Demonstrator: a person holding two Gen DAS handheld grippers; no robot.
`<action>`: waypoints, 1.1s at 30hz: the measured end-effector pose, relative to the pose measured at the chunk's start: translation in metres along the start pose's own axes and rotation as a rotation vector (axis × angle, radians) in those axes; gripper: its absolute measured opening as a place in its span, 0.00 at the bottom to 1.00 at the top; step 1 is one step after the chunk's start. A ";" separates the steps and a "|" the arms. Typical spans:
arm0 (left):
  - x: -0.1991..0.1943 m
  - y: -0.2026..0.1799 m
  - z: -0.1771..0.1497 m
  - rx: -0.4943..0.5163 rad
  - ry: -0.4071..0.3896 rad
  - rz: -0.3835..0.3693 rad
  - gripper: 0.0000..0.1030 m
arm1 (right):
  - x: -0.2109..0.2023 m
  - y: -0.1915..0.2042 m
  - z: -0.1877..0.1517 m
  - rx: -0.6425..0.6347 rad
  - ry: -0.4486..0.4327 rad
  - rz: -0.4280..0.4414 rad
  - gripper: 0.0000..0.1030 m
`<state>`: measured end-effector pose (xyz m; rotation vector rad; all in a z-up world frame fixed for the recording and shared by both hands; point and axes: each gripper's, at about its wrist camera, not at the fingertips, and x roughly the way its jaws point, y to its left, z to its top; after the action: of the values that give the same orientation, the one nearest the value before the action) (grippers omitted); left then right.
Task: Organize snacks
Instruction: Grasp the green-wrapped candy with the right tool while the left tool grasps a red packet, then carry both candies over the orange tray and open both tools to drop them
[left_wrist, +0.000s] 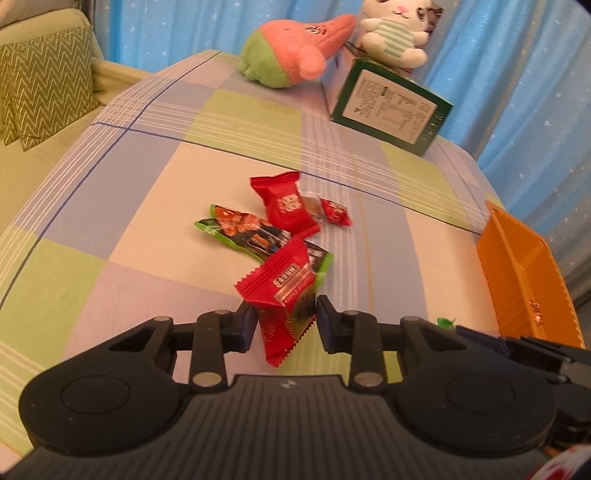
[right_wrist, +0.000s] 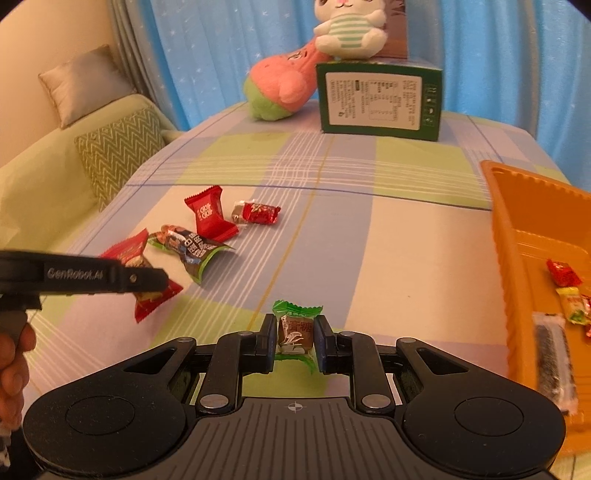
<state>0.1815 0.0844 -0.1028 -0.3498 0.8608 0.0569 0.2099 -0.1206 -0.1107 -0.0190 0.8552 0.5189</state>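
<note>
A few snacks already lie in the orange tray (right_wrist: 517, 236) at right, the right gripper (right_wrist: 295, 338) clamps a green-wrapped candy (right_wrist: 295, 328), the left gripper (left_wrist: 286, 323) pinches a red packet (left_wrist: 284, 295), and three wrappers (right_wrist: 218, 221) wait mid-frame.

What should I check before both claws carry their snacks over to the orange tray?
1. Right claw gripping green-wrapped candy: ok.
2. Left claw closed on red packet: ok.
3. Red packet held squarely: not ok, it hangs tilted.
4. Orange tray has free space: ok.
5. Path to tray clear of the green box: ok.
6. Loose snacks left on the cloth: not ok, several remain.
</note>
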 end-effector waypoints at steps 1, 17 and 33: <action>-0.004 -0.003 -0.002 0.009 0.000 -0.003 0.27 | -0.005 0.000 0.000 0.008 -0.004 -0.004 0.21; -0.065 -0.060 -0.027 0.115 -0.013 -0.078 0.27 | -0.089 -0.003 -0.019 0.085 -0.067 -0.055 0.21; -0.091 -0.113 -0.042 0.214 -0.017 -0.154 0.27 | -0.147 -0.034 -0.044 0.172 -0.098 -0.147 0.21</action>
<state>0.1122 -0.0274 -0.0284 -0.2131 0.8125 -0.1737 0.1144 -0.2229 -0.0397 0.0992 0.7933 0.3050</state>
